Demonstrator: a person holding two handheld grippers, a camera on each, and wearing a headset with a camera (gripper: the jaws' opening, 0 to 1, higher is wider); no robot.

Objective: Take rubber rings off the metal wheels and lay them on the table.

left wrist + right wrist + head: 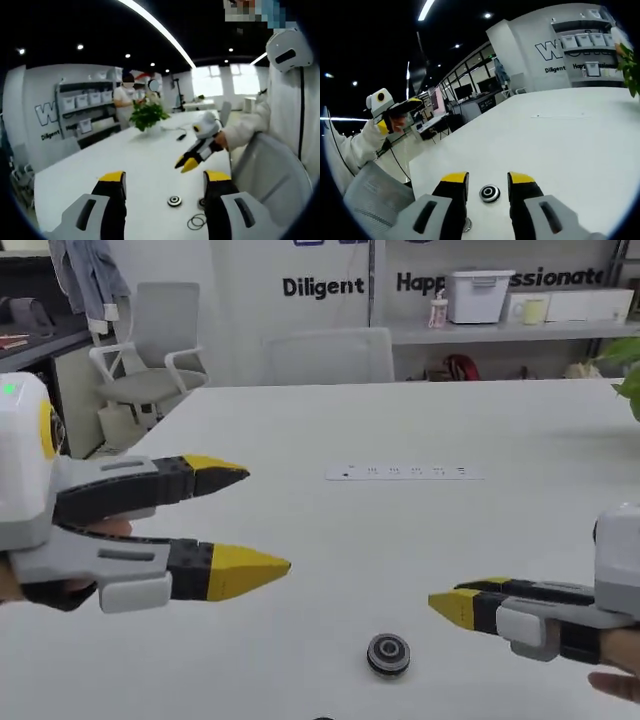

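Black and thin, a couple of loose rubber rings (196,221) lie on the white bench (500,520) near its front edge. They are close beside a small metal wheel (388,653) that rests flat, a dark round disc with a pale hub and what looks like a rubber band round its rim. A second wheel (201,202) seems to sit next to it, half hidden behind a jaw in the left gripper view, so its state cannot be told. The right claw (445,605) hovers low, just beyond the wheel and to its right, its yellow-tipped jaws a modest gap apart and empty. The right gripper view frames the wheel between those jaws. The left claw (268,522) hangs higher and well off to the left, spread wide and holding nothing. To do the step well, one claw should probably pin the wheel by its sides while the other slips a single tip under the ring's edge and peels it over, since a flat disc is likely to skid on the smooth top. Farther off, a white power strip (405,473) lies on the bench, with grey chairs (150,350) and shelves (500,332) behind.
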